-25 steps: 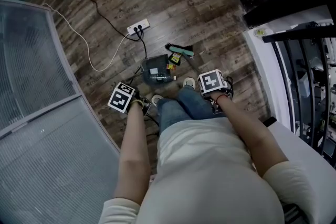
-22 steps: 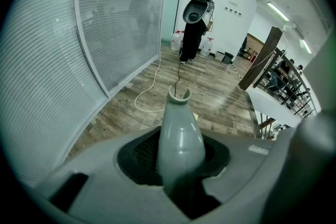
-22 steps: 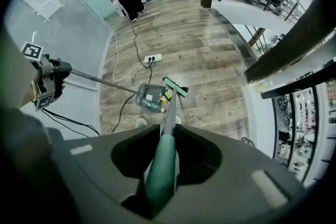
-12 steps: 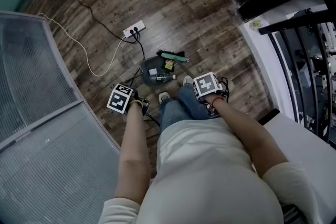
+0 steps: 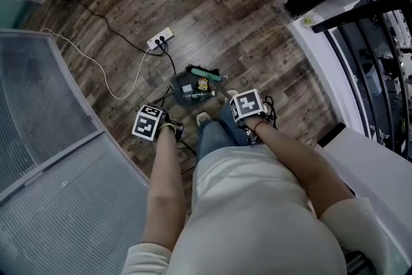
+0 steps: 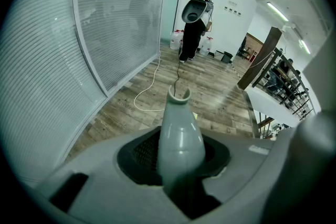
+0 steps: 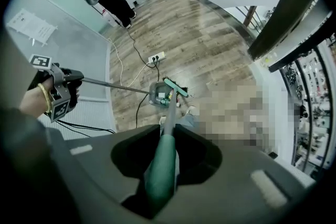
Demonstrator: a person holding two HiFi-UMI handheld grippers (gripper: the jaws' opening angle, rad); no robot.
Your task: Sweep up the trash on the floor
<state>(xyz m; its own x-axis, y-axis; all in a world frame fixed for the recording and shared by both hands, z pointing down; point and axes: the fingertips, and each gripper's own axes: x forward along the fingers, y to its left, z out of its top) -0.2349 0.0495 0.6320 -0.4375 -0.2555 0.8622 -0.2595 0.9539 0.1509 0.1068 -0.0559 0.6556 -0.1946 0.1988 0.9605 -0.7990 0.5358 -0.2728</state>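
Down on the floor (image 5: 244,16): dustpan (image 5: 182,84) with trash (image 5: 202,83), broom (image 5: 205,73) right alongside
Left gripper (image 6: 179,168): jaws clamped on dustpan handle (image 6: 180,128)
Right gripper (image 7: 164,165): jaws clamped on broom handle (image 7: 159,178)

- One grey dustpan (image 5: 182,83).
- One green-headed broom (image 5: 207,74).
- One clear plastic bottle (image 5: 197,95).
- One yellow packet (image 5: 202,83).
- One white power strip (image 5: 159,39).
- Two cables on the floor: one white cable (image 5: 109,76), one black cable (image 5: 111,28).
- Two claws: left claw (image 6: 181,162), right claw (image 7: 161,170).
- One distant standing person (image 6: 191,31).
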